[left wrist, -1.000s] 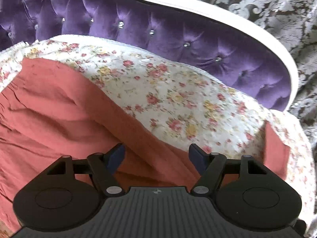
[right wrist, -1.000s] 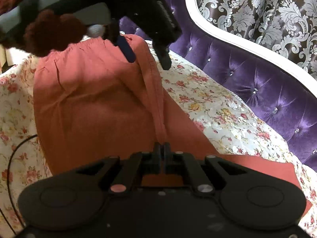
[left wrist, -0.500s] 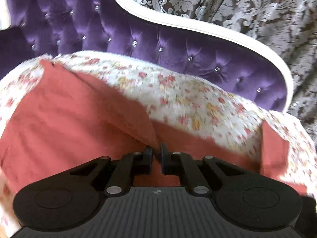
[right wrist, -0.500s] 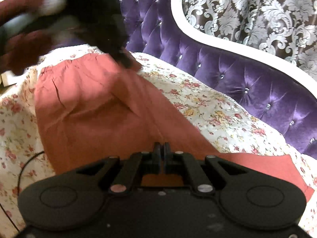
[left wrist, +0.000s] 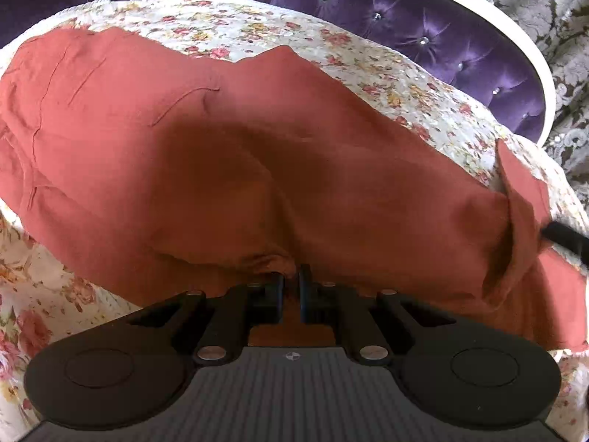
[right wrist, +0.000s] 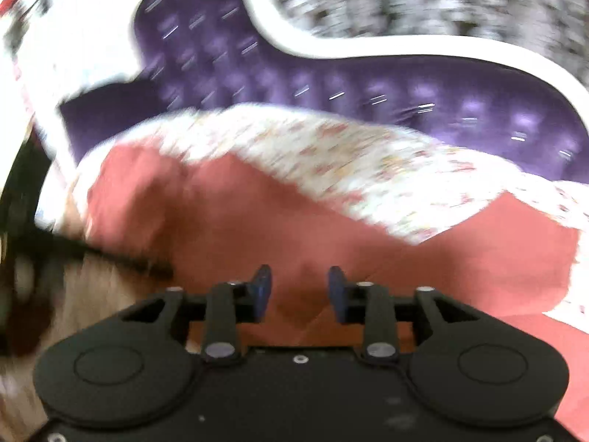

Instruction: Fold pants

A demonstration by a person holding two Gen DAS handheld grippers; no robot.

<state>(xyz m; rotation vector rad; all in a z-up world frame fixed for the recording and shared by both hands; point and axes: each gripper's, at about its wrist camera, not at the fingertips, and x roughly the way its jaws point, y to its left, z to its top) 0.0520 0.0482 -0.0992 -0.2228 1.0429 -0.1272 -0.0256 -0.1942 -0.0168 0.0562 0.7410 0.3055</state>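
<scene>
The left claw point(left wrist: 291, 287) is pinched on a bunched edge of the rust-red pants point(left wrist: 228, 154), its blue pads nearly together with cloth between them. The right claw point(right wrist: 300, 291) stands parted, gripping nothing, just above the same fabric in a blurred view. The pants lie spread over the floral bedsheet point(left wrist: 386, 70), with the tufted purple headboard point(left wrist: 460, 33) behind

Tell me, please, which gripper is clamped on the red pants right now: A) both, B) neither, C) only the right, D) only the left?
D. The left gripper has its fingers pinched together on a bunched edge of the red pants, while the right gripper shows a clear gap between its blue pads above the cloth.
</scene>
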